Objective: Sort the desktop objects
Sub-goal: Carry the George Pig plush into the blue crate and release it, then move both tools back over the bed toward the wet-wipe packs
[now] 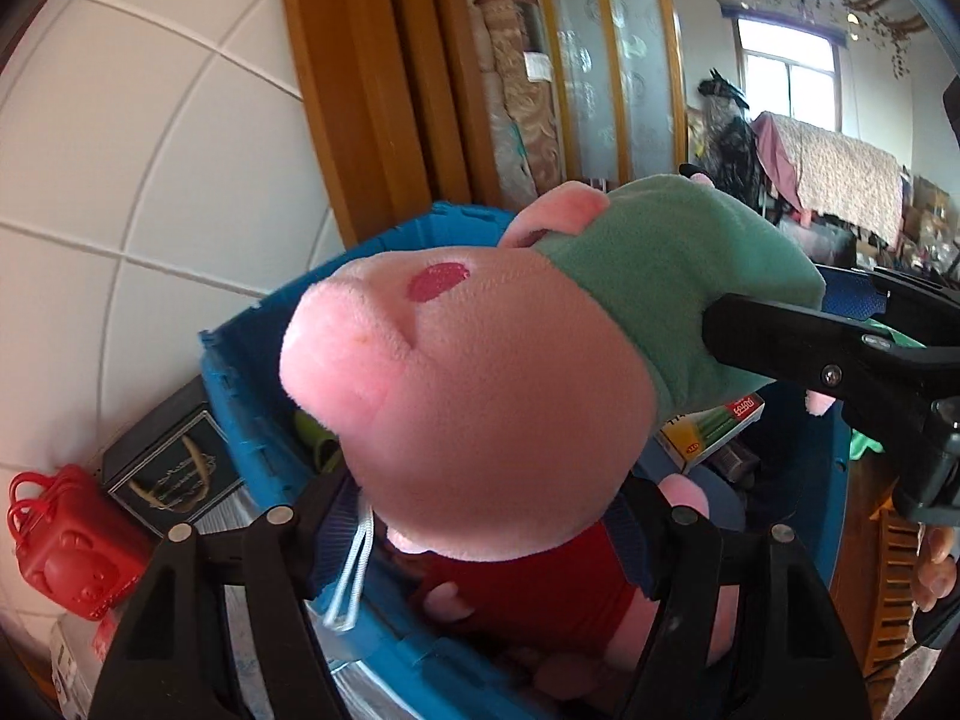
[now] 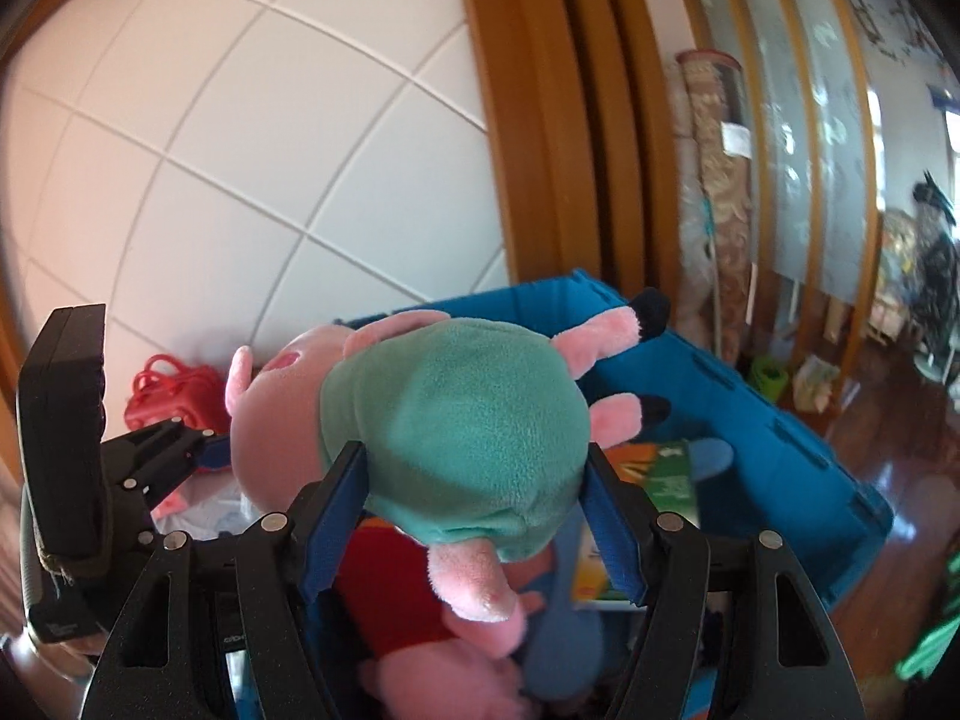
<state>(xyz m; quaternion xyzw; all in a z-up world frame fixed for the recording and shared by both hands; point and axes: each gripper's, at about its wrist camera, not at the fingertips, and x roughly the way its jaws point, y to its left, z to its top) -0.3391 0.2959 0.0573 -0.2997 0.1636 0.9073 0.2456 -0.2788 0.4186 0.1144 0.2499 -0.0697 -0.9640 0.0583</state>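
Left hand-held gripper [image 1: 480,516] clamps head of pig plush [image 1: 480,384]; right hand-held gripper [image 2: 474,516] clamps its green body. I hold toy above blue crate [image 2: 774,438], whose far wall shows at 12 o'clock. Soft, light, squashy; I judge body the firmest hold. Red-dressed plush [image 2: 384,594] lies inside.

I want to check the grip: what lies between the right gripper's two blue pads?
The green-dressed pink plush pig, its body, shown in the right wrist view.
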